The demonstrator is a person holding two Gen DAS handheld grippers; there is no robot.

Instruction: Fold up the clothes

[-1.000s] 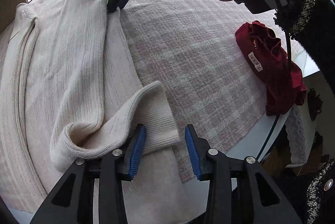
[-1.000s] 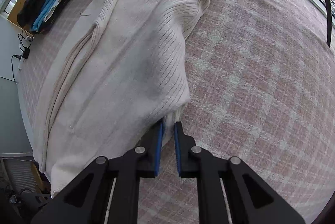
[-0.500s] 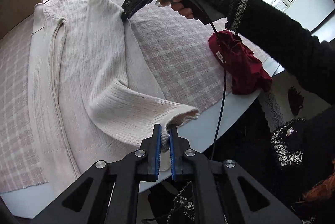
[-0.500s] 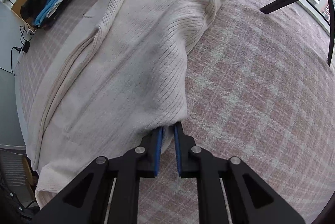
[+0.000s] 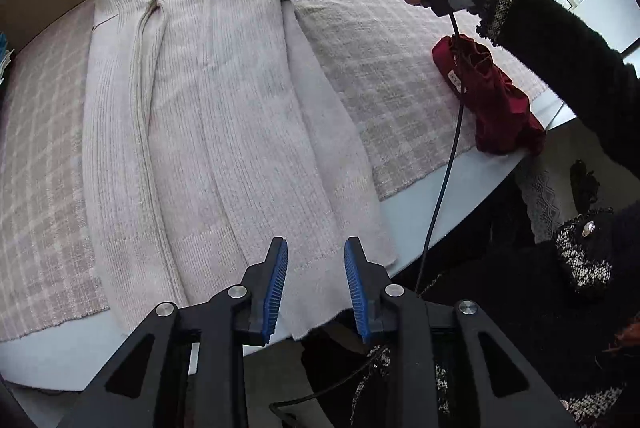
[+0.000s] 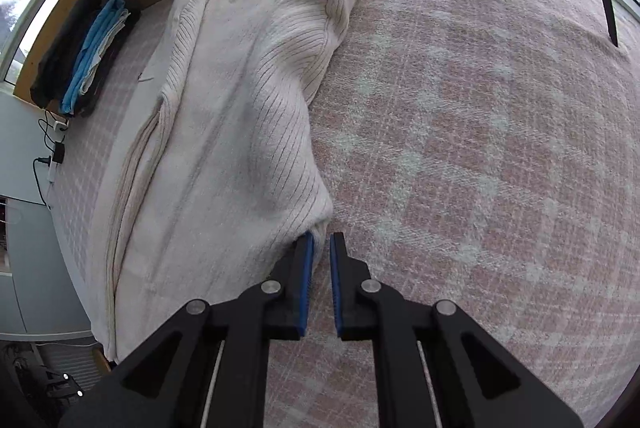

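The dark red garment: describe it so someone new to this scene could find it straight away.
Start at the pink checked cloth covering the table; the long cream ribbed sweater lies flat along its middle. At the cloth's right edge sits the dark red garment. It is the only crumpled, deep-coloured piece there, and a white label shows on it.

Left gripper (image 5: pixel 316 284) jaws opening, right gripper (image 6: pixel 319 268) clamped, both angled down

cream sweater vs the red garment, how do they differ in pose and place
The cream sweater lies spread long and flat mid-table; the red garment sits bunched in a small heap at the table's edge. The right gripper pinches the sweater's side; nothing holds the red one. Both rest on the checked cloth.
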